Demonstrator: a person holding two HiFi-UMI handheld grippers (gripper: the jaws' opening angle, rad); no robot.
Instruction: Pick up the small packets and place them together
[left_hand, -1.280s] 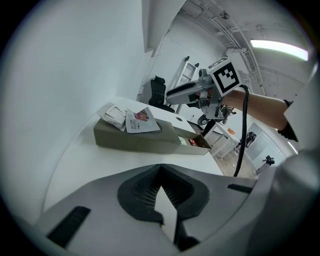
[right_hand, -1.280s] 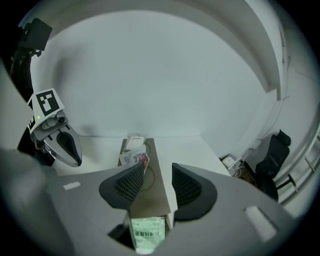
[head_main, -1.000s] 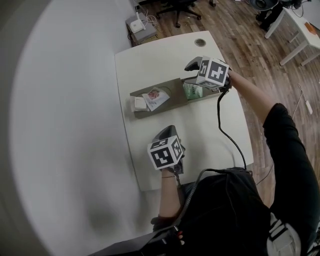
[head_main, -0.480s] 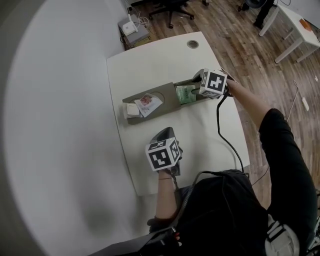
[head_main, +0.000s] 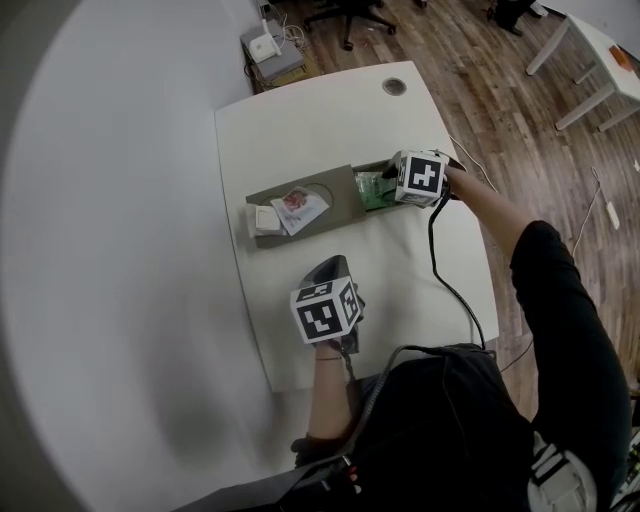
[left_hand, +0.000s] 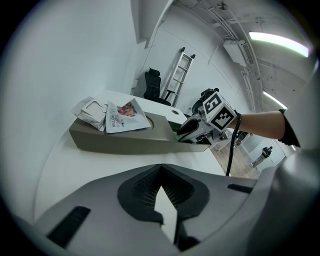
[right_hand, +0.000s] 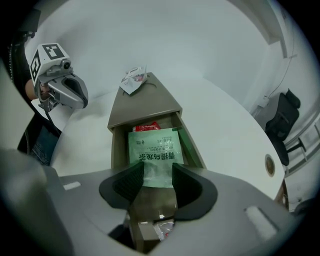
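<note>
A grey box (head_main: 335, 205) lies on the white table (head_main: 300, 120) with its drawer pulled out at the right end. In the drawer a green packet (right_hand: 153, 152) lies over a red packet (right_hand: 146, 127). My right gripper (right_hand: 158, 182) hovers over the drawer, open, its pads on either side of the green packet's near edge. A clear packet (right_hand: 162, 229) shows below the jaws. On the box top rest a pink-and-white packet (head_main: 298, 205) and a small white packet (head_main: 266, 219). My left gripper (head_main: 335, 265) hangs over the table nearer me, shut and empty.
A round cable hole (head_main: 394, 87) marks the table's far end. On the wooden floor beyond stand an office chair (head_main: 350, 15) and a white device (head_main: 266, 47). Another white table (head_main: 600, 50) is at the far right. A black cable (head_main: 445, 270) trails from my right gripper.
My right gripper has come down and nearer, from above the drawer's far side to low over the green packet. The left gripper has hardly moved.
</note>
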